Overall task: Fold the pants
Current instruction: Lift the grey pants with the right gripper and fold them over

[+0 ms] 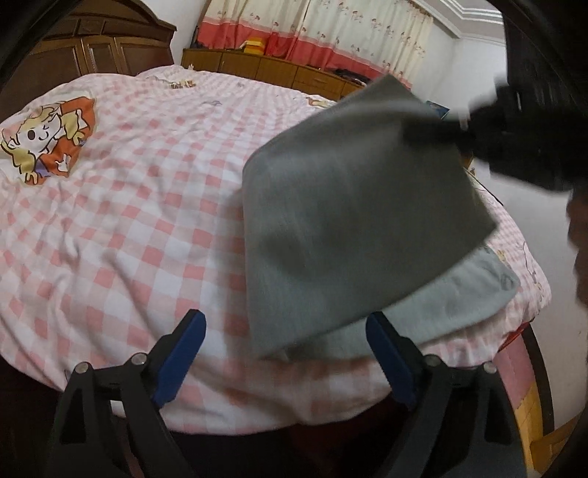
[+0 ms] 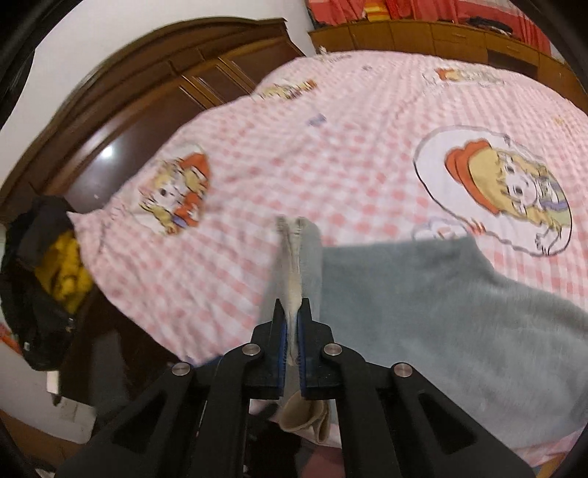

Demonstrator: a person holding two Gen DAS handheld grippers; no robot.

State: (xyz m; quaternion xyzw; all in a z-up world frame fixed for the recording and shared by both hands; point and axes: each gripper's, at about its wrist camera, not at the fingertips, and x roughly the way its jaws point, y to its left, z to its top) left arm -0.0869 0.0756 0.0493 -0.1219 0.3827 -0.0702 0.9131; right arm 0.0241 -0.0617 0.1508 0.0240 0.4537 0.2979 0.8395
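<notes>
Grey pants (image 1: 352,206) lie on the pink checked bed cover (image 1: 147,206), with one part lifted up and slanting over the rest. In the left wrist view my left gripper (image 1: 286,331) stands open near the bed's front edge, its blue pads either side of the pants' lower corner without pressing it. The right gripper shows there as a dark blur (image 1: 514,125) at the raised edge. In the right wrist view my right gripper (image 2: 292,312) is shut on a bunched edge of the pants (image 2: 441,312), whose fleecy inside trails off to the right.
A dark wooden headboard (image 2: 128,110) rises to the left of the bed in the right wrist view. A low wooden cabinet (image 1: 275,70) and red and cream curtains (image 1: 330,29) stand behind it. Dark and yellow clothes (image 2: 55,272) hang at the left edge.
</notes>
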